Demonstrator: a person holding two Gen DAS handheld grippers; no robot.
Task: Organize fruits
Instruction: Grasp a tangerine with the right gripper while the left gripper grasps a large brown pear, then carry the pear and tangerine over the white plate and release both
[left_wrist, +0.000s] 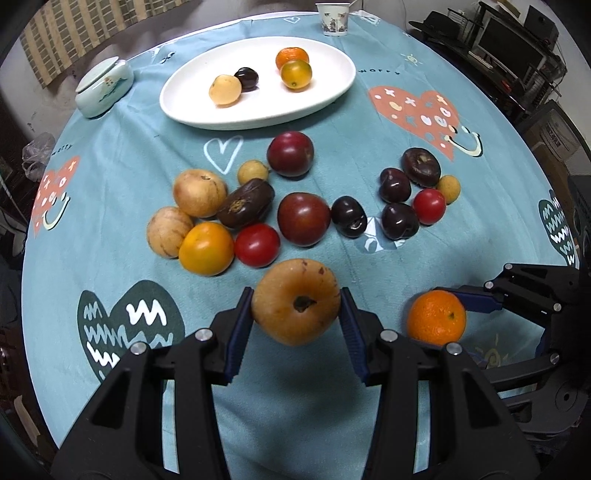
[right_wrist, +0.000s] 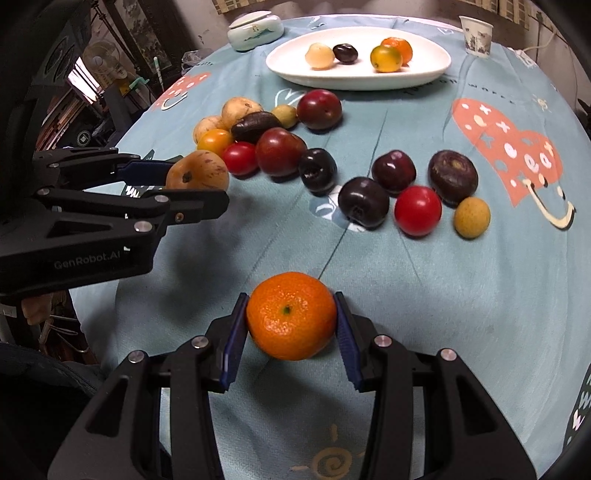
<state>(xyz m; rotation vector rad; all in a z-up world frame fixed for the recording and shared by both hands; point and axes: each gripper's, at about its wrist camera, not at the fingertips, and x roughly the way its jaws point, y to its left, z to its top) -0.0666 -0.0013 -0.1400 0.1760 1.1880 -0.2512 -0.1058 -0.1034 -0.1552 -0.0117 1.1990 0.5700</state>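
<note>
My left gripper is shut on a tan round fruit and holds it above the cloth near the table's front; it also shows in the right wrist view. My right gripper is shut on an orange mandarin, which the left wrist view shows at lower right. A white oval plate at the back holds several fruits: a pale one, a dark one, an orange one, a yellow-orange one. Several loose fruits lie mid-table, among them a red tomato and a dark plum.
The round table has a teal cloth with heart prints. A pale lidded jar stands back left and a paper cup at the far edge. Furniture and clutter surround the table.
</note>
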